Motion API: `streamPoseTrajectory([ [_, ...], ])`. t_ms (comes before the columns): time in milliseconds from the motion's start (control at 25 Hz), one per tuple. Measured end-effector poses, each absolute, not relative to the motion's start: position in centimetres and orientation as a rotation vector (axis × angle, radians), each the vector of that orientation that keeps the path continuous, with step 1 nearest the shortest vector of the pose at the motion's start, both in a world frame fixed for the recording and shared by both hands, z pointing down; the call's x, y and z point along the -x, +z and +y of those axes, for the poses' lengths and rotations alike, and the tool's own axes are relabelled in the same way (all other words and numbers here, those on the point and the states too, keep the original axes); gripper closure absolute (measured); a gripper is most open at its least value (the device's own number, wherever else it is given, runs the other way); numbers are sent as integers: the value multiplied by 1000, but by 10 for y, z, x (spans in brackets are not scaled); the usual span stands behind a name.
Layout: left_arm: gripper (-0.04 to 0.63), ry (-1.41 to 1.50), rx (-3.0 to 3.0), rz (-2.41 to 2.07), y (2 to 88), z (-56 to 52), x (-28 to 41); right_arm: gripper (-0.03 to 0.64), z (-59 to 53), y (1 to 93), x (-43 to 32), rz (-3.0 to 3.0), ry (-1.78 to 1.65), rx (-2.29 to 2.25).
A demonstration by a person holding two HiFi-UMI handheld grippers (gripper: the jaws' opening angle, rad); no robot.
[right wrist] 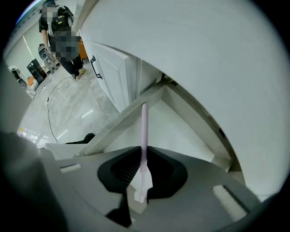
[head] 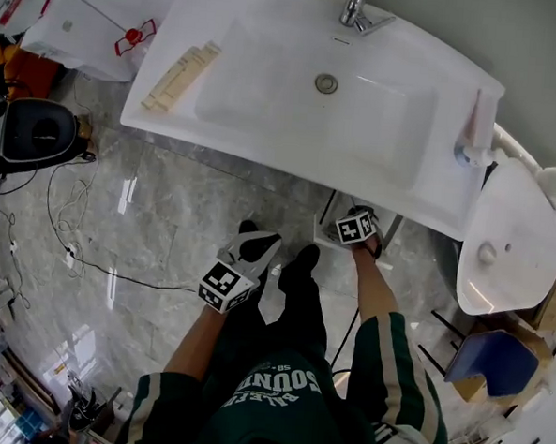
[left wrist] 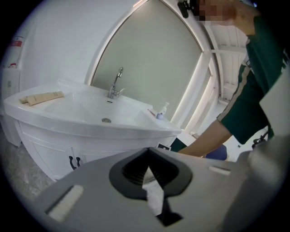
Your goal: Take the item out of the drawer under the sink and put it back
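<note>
My right gripper (right wrist: 142,154) is shut on a thin pale pink stick (right wrist: 144,129) with a white end. The stick rises from the jaws, above the open white drawer (right wrist: 181,131). In the head view that gripper (head: 361,223) sits just under the front edge of the white sink (head: 268,84), beside a corner of the drawer (head: 326,231). My left gripper (head: 256,246) hangs lower left, away from the cabinet. Its jaws (left wrist: 147,156) stand together with nothing between them, pointing toward the sink cabinet.
The cabinet doors have black handles (left wrist: 74,161). A tan comb-like piece (head: 181,73) lies on the sink's left rim, and a soap bottle (left wrist: 161,111) stands on its right. A toilet (head: 507,235) is at the right. Cables (head: 67,222) trail over the marble floor.
</note>
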State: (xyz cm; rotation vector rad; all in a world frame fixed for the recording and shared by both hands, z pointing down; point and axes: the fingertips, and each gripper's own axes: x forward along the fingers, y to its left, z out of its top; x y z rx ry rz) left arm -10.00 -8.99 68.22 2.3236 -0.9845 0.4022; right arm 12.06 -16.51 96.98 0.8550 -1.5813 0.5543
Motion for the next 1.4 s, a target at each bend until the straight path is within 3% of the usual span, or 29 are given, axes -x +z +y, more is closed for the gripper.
streamPoseTrajectory([
  [800,545,377,-2431,-921,614,-107,123,569,-103,825,-98,-1709,537,-1032],
  [1400,545,318,-2558,-1001,548,-158,119,569,-173,616,-69,-2109,491,-1344],
])
